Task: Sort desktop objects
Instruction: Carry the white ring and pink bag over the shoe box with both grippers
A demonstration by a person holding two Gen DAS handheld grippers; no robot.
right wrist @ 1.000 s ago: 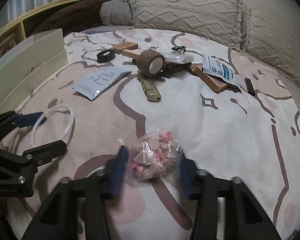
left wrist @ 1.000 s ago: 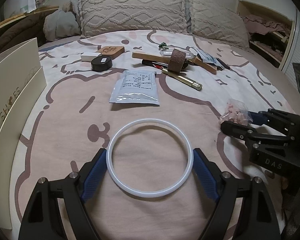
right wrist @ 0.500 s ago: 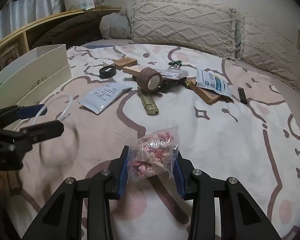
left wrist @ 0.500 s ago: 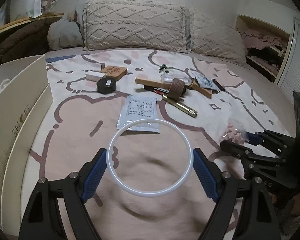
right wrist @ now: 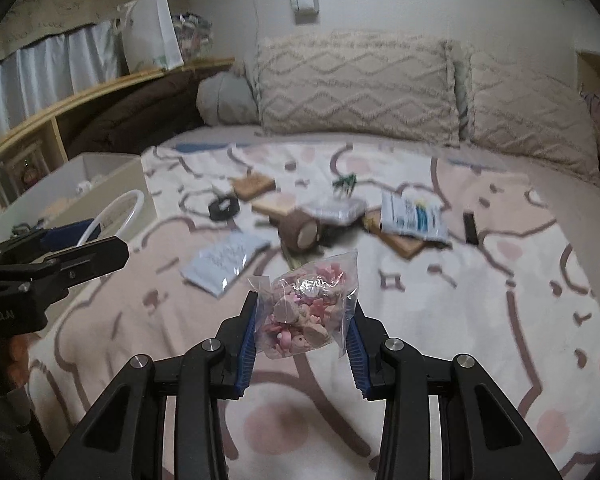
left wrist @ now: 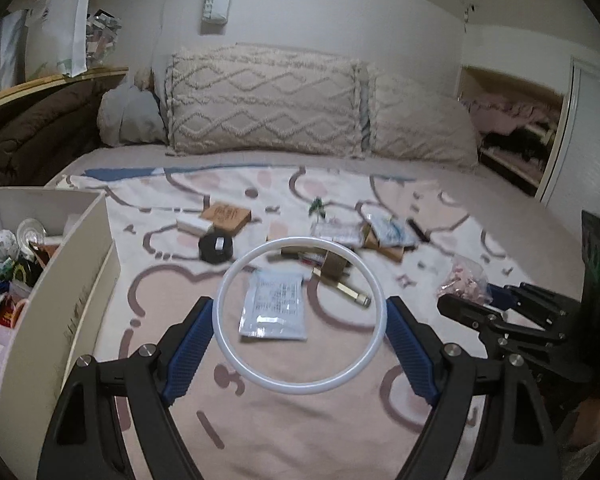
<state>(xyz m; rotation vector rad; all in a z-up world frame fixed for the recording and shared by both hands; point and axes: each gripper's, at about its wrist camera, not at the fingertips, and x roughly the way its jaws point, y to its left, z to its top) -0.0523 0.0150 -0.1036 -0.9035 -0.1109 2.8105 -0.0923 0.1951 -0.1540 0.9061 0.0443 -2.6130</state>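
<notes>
The left claw (left wrist: 300, 330) spans a thin white plastic ring (left wrist: 300, 316), gripped at three and nine o'clock (stiff, light). The right claw (right wrist: 302, 334) pinches a crinkly clear bag of pink pieces (right wrist: 306, 312); soft, slippery.

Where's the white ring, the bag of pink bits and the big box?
white ring (left wrist: 236, 276), left wrist view, its left rim.
bag of pink bits (right wrist: 306, 312), right wrist view, its middle.
big box (left wrist: 72, 280), left wrist view, its side wall.
</notes>
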